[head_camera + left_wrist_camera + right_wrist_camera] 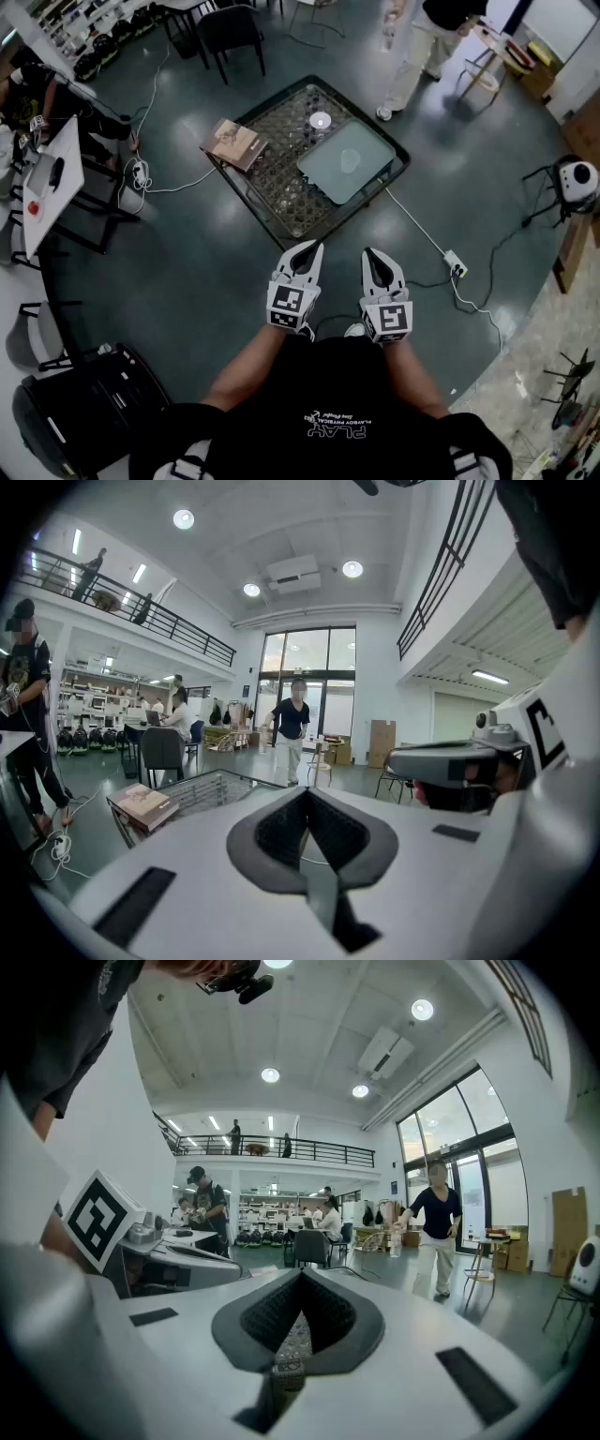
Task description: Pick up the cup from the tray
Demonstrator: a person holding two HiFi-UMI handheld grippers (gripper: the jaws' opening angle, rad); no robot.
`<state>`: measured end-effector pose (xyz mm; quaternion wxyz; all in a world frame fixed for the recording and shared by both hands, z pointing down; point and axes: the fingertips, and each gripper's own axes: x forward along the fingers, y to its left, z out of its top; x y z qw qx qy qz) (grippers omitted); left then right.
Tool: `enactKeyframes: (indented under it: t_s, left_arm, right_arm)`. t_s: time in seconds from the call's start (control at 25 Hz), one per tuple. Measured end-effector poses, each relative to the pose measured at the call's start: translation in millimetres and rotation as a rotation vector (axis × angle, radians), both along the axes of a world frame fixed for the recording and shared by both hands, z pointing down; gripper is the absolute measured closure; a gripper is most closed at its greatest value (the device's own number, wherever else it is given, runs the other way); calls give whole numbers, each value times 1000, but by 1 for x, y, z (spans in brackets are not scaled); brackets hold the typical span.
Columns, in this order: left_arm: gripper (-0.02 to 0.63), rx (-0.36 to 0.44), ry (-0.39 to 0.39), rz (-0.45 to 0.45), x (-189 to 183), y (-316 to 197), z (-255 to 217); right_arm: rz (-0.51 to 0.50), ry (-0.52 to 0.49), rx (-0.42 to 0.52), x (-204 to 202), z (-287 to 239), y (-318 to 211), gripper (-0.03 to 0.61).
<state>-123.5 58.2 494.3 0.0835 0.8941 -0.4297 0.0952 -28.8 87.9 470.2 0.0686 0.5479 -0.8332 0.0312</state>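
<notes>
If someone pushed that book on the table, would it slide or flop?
The book lies flat, so it probably slides rather than rolls. Sitting at the table's corner, a push might tip it off. It looks thick, so likely stiff.

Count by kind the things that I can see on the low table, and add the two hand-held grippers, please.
book: 1
tray: 1
cup: 1
grippers: 2, the left gripper and the right gripper
Total: 5
</notes>
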Motion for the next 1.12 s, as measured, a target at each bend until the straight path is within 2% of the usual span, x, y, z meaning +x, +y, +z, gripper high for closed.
enactKeyframes:
  t_s: [0.6,1.12]
  left_arm:
    - [606,-10,-5,-110,39,59,2]
    - [606,16,-31,-128,56,72,-7]
  right_arm:
    - [-104,-24,9,39,-2,57,581]
    - [-98,-32,24,58,-4,69,581]
